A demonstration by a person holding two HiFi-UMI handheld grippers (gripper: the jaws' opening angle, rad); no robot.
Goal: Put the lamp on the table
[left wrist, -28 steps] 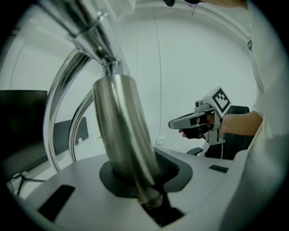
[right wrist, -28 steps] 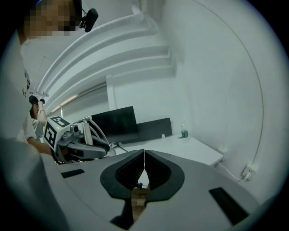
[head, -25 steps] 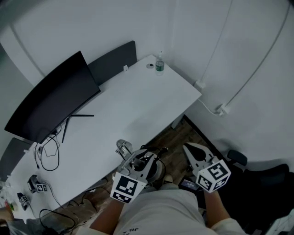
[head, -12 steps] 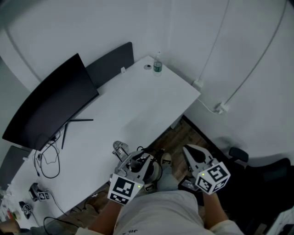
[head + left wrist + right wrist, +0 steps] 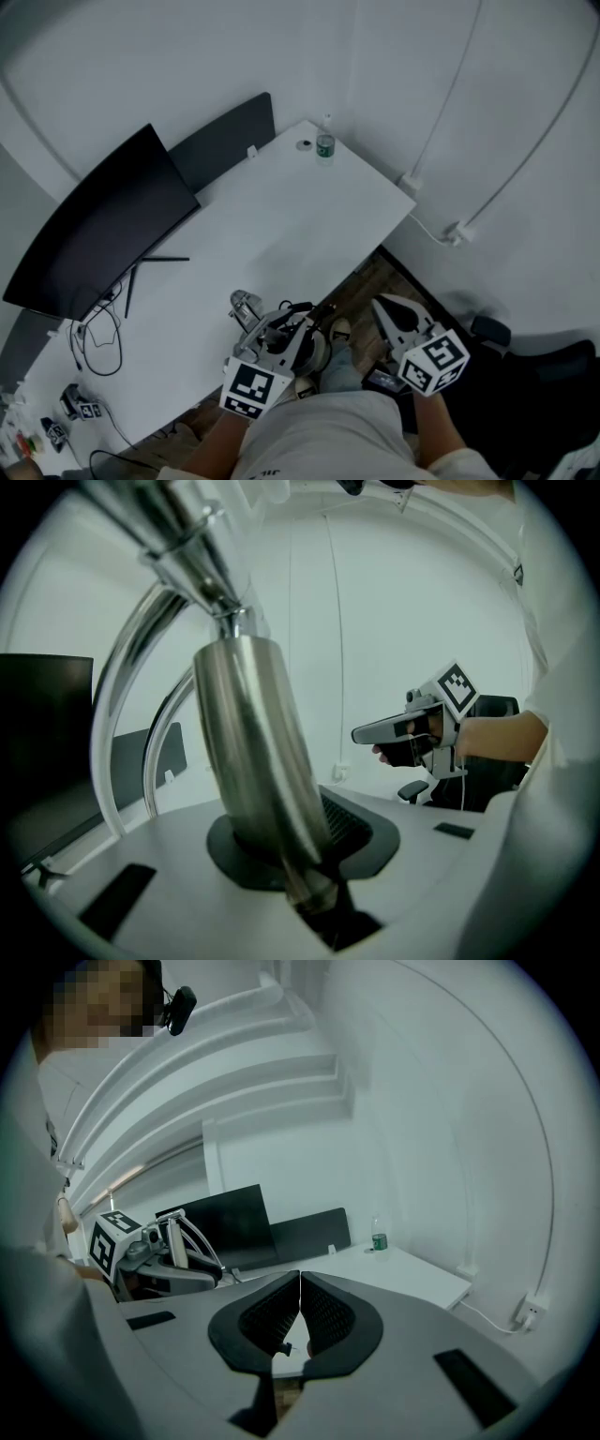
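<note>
The lamp (image 5: pixel 247 306) was not yet on the table (image 5: pixel 281 216), hanging at its six-o'clock edge with the left gripper (image 5: pixel 279 330) clamped on its metal stem, while the right gripper (image 5: pixel 389 311) stood closed and empty.

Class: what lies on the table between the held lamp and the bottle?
Nothing: in the head view, the white table between the lamp and the bottle is bare.

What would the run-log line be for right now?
left hand-held gripper: shut on lamp | right hand-held gripper: shut, empty | lamp: at near edge of white table | placement: not yet done
</note>
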